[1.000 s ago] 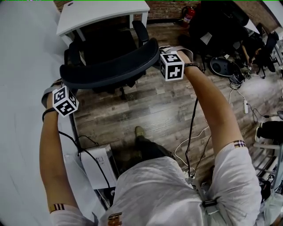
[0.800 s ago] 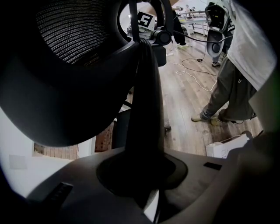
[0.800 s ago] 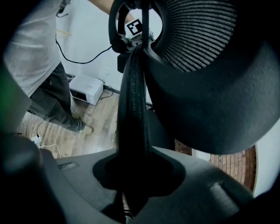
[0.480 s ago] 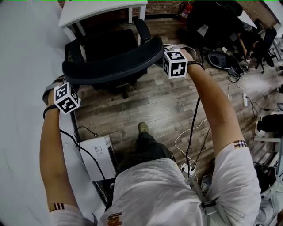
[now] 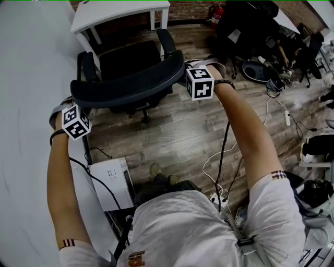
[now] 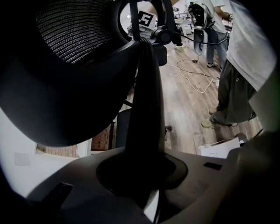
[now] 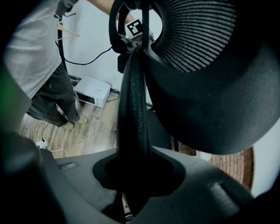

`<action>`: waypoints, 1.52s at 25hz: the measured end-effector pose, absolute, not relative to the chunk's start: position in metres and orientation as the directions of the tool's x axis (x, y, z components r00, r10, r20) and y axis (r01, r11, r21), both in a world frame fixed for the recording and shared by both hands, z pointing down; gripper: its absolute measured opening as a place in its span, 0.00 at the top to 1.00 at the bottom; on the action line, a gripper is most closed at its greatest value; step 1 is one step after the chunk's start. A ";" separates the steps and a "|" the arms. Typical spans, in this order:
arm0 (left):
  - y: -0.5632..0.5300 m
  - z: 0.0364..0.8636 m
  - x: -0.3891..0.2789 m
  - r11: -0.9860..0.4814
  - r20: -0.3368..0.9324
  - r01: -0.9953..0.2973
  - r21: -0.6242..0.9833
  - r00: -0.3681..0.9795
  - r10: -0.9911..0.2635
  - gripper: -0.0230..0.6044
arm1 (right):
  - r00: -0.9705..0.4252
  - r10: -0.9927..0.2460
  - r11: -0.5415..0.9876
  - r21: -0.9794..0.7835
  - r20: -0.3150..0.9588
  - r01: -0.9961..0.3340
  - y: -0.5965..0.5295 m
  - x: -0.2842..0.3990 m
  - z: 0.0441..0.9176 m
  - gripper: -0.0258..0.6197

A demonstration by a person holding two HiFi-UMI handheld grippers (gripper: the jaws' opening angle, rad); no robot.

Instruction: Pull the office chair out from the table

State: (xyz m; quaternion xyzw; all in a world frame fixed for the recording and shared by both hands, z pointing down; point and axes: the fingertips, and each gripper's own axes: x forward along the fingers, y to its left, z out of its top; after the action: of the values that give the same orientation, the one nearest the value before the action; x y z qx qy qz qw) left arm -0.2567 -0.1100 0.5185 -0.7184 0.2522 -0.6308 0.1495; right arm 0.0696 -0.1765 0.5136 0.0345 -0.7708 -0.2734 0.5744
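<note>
The black office chair [image 5: 128, 58] stands on the wood floor in front of the white table [image 5: 120, 10], its seat out from under the tabletop. Its curved backrest [image 5: 130, 83] faces me. My left gripper [image 5: 78, 101] is shut on the backrest's left end, my right gripper [image 5: 183, 70] on its right end. In the left gripper view the backrest's dark rim [image 6: 146, 109] runs down into the left gripper [image 6: 142, 175], clamped between the jaws. In the right gripper view the padded rim [image 7: 133, 100] sits the same way in the right gripper [image 7: 135, 175].
A white box [image 5: 110, 182] lies on the floor at my left, beside a long white surface [image 5: 26, 130]. White and black cables [image 5: 224, 156] trail on the floor at right. Black chairs and gear [image 5: 261, 31] and a fire extinguisher [image 5: 215, 14] stand at the upper right.
The chair has rolled back from the table with both grippers on its backrest; its seat now shows clear of the tabletop. My feet have stepped back.
</note>
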 end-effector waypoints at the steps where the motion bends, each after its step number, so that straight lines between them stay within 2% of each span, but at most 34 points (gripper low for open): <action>1: -0.104 0.518 -0.256 -0.828 0.831 -0.173 -0.533 0.077 -0.551 0.84 | -0.338 -0.368 0.848 0.462 0.866 0.261 -0.171 0.071 0.514 0.81; 30: 0.005 0.518 -0.245 -0.840 0.842 -0.170 -0.516 0.082 -0.534 0.82 | -0.333 -0.371 0.850 0.461 0.867 0.254 -0.057 0.083 0.510 0.80; 32: 0.007 0.516 -0.244 -0.835 0.838 -0.187 -0.517 0.089 -0.539 0.80 | -0.333 -0.385 0.843 0.475 0.861 0.254 -0.056 0.083 0.509 0.77; 35: 0.005 0.507 -0.242 -0.817 0.817 -0.206 -0.539 0.111 -0.566 0.71 | -0.333 -0.426 0.828 0.511 0.841 0.232 -0.058 0.084 0.504 0.65; 38: 0.004 0.493 -0.241 -0.804 0.800 -0.185 -0.565 0.115 -0.589 0.60 | -0.342 -0.473 0.812 0.552 0.812 0.189 -0.061 0.088 0.492 0.61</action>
State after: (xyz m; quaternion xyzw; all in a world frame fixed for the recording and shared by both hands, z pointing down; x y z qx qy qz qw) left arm -0.2406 0.0038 0.4934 -0.7282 0.2658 -0.6097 0.1655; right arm 0.0885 -0.0614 0.4917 0.0926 -0.7653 -0.2922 0.5660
